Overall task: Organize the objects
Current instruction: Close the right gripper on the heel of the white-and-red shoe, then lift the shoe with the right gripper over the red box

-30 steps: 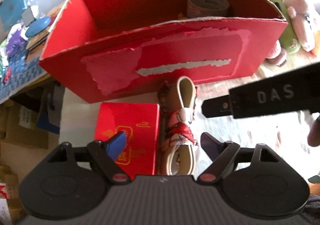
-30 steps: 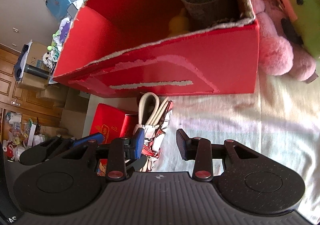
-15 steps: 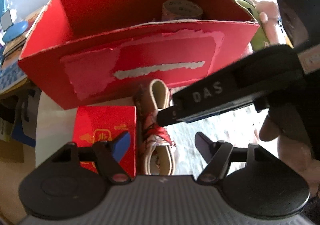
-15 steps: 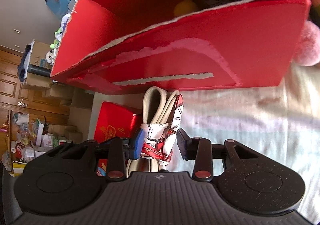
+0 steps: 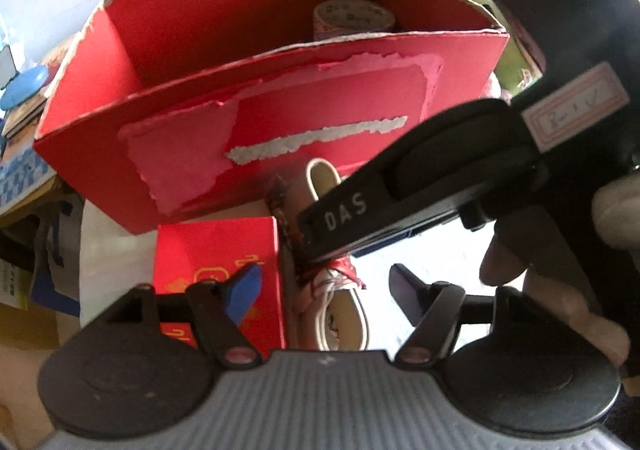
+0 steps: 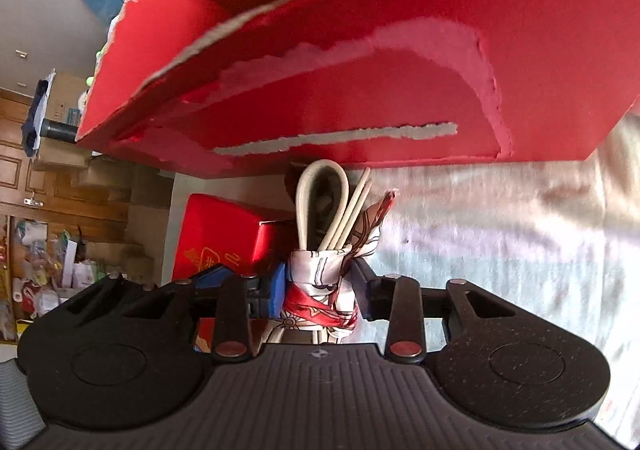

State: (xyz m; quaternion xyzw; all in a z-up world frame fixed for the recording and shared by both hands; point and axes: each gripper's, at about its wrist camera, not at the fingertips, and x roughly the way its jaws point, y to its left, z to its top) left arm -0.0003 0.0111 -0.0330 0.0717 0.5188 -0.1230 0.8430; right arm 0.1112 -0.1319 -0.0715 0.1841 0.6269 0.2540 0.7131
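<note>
We see a cream strap (image 6: 320, 210), folded in loops and tied in the middle with a red and white scarf (image 6: 320, 290). It lies on the pale cloth (image 6: 500, 250), just in front of the big red box (image 6: 400, 70). One end of the strap points at the box wall and looks very near to it.

Our right claw (image 6: 319, 292) has the tied middle of the strap between its two fingers. Its jaws have just been closing. Both pads now press on the scarf, one on each side, so this claw is pinching the bundle.

From the left camera, the right claw (image 5: 316, 246) comes in from the right side and its black body covers the middle of the strap (image 5: 320, 178). A hand (image 5: 560, 290) holds it.

Our left claw (image 5: 326, 290) has just been closing a little, but it is spread wide and pinches nothing. The near end of the strap lies between its fingers and neither pad touches it. Its blue finger (image 5: 244, 290) is over a small red box (image 5: 216, 250), which sits right beside the strap, on its left.

Inside the big box (image 5: 260, 122) there is a roll of tape (image 5: 352, 18) at the far right.
</note>
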